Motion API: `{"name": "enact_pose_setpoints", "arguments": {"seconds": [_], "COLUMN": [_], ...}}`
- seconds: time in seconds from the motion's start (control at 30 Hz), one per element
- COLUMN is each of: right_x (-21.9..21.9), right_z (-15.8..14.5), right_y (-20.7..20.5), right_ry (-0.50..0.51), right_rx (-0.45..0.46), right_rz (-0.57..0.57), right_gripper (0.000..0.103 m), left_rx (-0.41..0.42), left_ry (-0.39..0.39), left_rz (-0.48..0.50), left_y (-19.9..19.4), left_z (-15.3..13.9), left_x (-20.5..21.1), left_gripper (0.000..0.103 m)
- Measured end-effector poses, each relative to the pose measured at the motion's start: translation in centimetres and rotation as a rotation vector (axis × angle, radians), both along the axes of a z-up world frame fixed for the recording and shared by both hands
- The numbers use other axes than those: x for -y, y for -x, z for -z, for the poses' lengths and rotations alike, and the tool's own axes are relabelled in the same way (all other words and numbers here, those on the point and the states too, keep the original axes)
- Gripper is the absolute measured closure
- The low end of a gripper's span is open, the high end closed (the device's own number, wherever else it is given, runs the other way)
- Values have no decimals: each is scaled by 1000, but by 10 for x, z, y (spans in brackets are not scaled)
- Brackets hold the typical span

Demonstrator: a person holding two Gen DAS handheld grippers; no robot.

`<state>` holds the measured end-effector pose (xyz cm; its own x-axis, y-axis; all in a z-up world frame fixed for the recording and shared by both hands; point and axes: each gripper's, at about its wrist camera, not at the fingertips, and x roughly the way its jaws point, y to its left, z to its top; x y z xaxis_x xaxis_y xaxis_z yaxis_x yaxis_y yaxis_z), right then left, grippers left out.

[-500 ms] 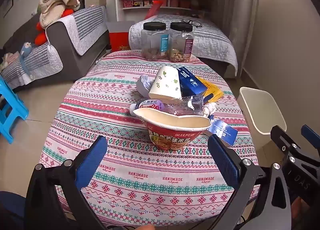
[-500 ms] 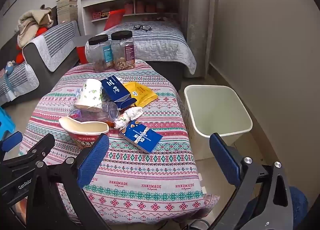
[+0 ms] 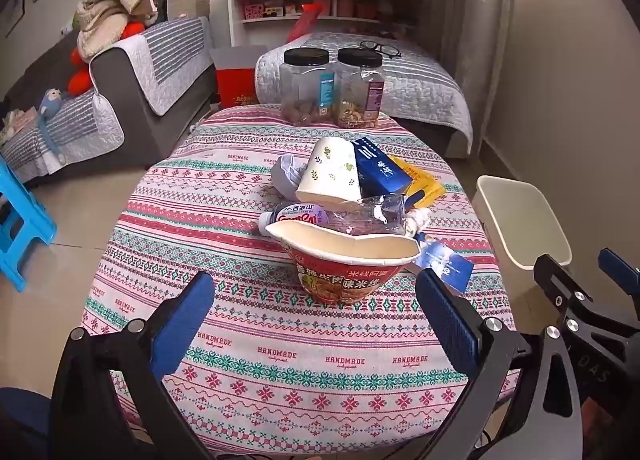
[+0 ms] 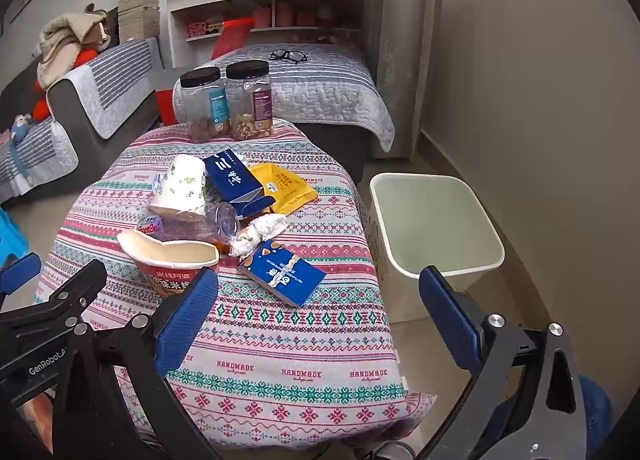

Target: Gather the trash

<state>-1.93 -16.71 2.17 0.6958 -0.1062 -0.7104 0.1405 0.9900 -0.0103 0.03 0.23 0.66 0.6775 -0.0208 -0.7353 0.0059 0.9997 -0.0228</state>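
Collection is not yet begun. The left gripper (image 3: 316,316) and right gripper (image 4: 320,308) both hover with fingers spread wide, holding nothing. The noodle bowl (image 3: 344,264) stands at 12 o'clock from the left gripper; the bin (image 4: 436,219) waits at 1 o'clock from the right. Next move, probably: descend and straddle the bowl rim.
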Motion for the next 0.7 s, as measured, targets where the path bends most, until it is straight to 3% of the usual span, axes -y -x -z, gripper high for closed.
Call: {"name": "enact_pose_setpoints", "arguments": {"seconds": [0.7], "right_x": [2], "right_z": [4], "right_y": [-1], "right_ry": [1], "right_rx": [-14], "right_rz": [6], "right_gripper": [7], "left_rx": [-38], "left_ry": [47], "left_rz": [0], "left_y": [-2], "left_z": [9], "left_x": [-5], "left_gripper": [6]}}
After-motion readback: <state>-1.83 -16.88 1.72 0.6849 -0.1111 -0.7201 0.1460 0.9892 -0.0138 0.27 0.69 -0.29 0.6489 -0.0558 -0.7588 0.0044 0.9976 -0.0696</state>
